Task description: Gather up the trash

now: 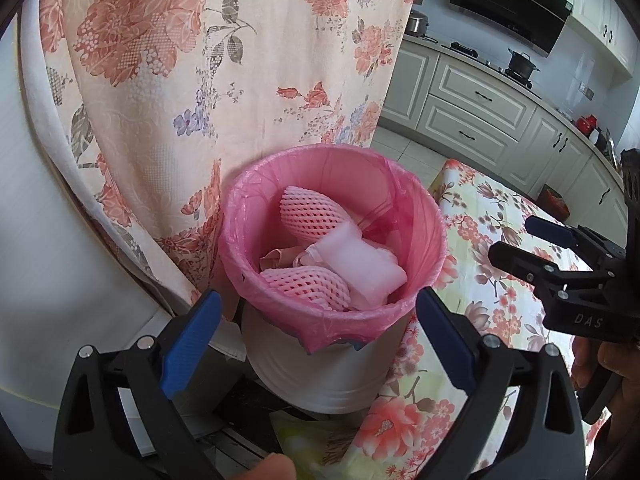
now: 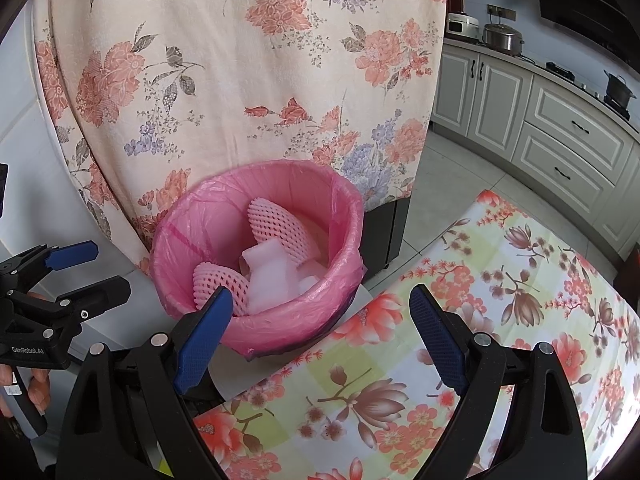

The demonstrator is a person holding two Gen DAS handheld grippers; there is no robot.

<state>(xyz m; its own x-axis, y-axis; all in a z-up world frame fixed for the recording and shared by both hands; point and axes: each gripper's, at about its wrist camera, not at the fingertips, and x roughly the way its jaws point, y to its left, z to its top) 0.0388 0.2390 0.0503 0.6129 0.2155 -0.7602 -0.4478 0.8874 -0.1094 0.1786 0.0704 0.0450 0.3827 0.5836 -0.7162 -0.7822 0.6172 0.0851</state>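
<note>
We see bin (image 1: 332,360) mouth wide open from above, nothing over it. Pink liner (image 1: 424,232) rings rim. Foam nets (image 1: 316,212) and white foam (image 1: 360,260) fill bottom, room left on top. Flowered cloth (image 1: 240,60) hangs just behind bin, blocks far side. Table (image 2: 480,300) edge presses close beside bin. Floor (image 2: 460,168) beyond stays open.

left claw (image 1: 316,338): fingers spread wide, nothing between them.
right claw (image 2: 320,332): fingers likewise spread wide, empty, level beside the left.
</note>
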